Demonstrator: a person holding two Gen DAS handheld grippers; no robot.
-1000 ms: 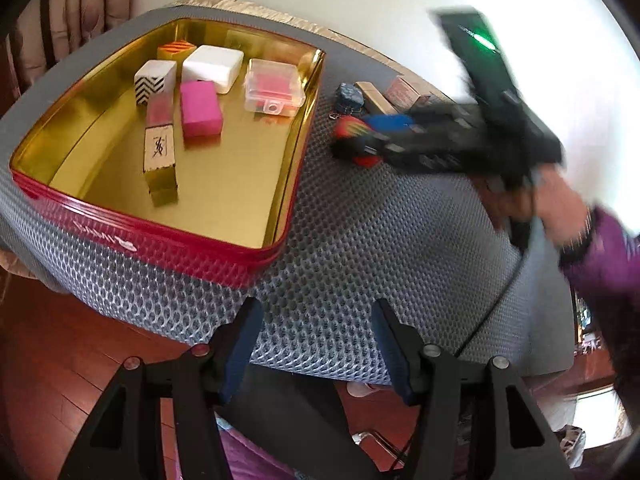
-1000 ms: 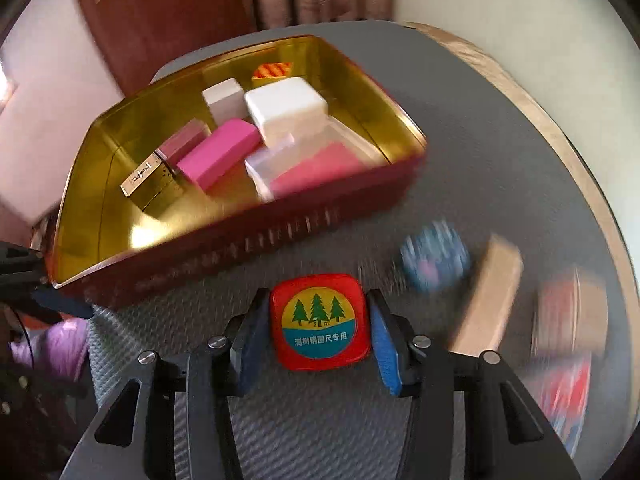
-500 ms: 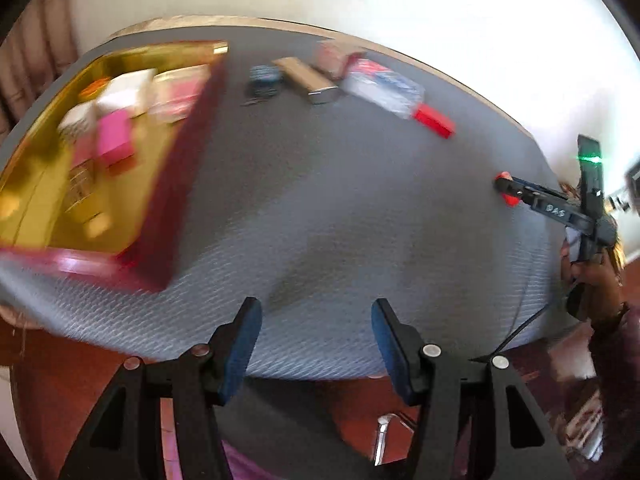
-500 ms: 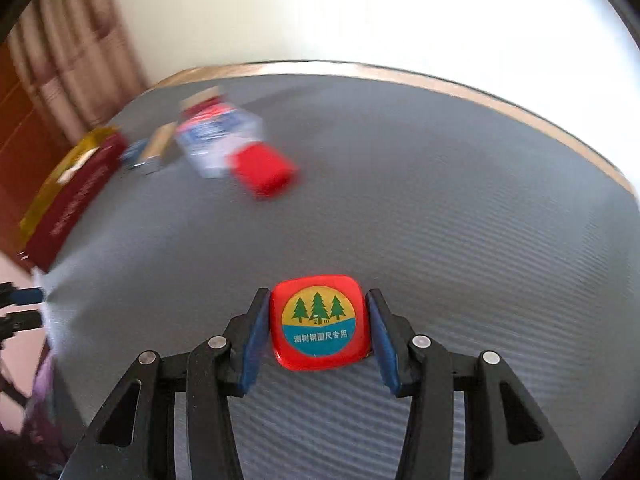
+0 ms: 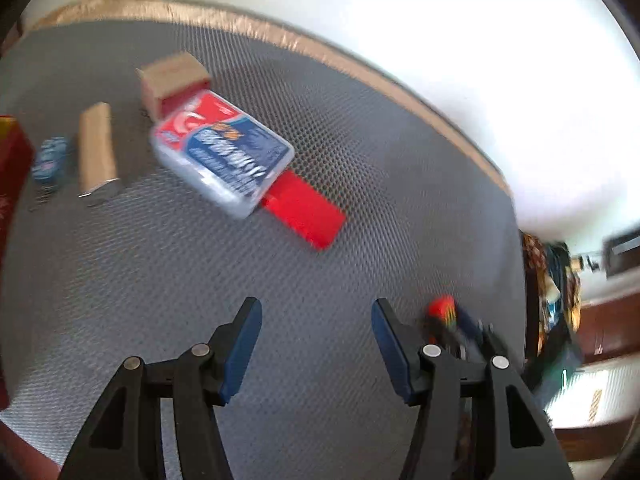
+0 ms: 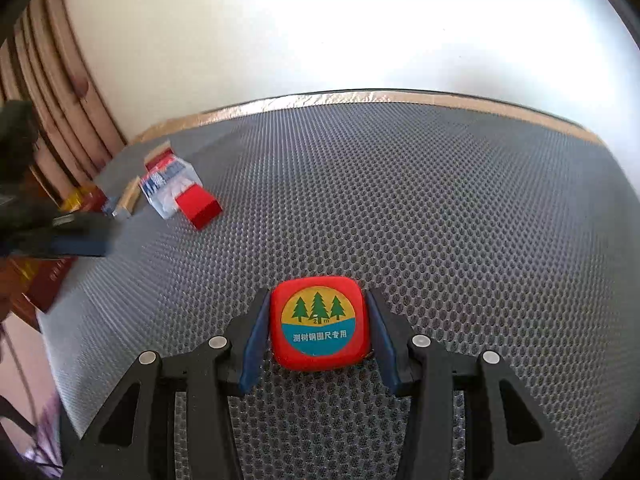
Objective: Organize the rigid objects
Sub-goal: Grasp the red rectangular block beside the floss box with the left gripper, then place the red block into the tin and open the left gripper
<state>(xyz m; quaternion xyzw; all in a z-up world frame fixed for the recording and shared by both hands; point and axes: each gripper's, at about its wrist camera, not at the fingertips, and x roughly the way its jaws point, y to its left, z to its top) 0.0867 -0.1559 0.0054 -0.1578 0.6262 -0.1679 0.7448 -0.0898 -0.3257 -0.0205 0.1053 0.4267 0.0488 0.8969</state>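
Currently right gripper (image 6: 316,330) fingers pinch the red tape measure (image 6: 318,322) above the counter (image 6: 440,200); left gripper (image 5: 316,344) fingers spread, empty; next, probably carry it to the tin (image 5: 12,168).

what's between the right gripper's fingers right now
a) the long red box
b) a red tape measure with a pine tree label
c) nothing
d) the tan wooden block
b: in the right wrist view the red tape measure with three green pines on its label sits between the fingers of the right gripper, while the long red box and the tan wooden block lie far off on the mat.
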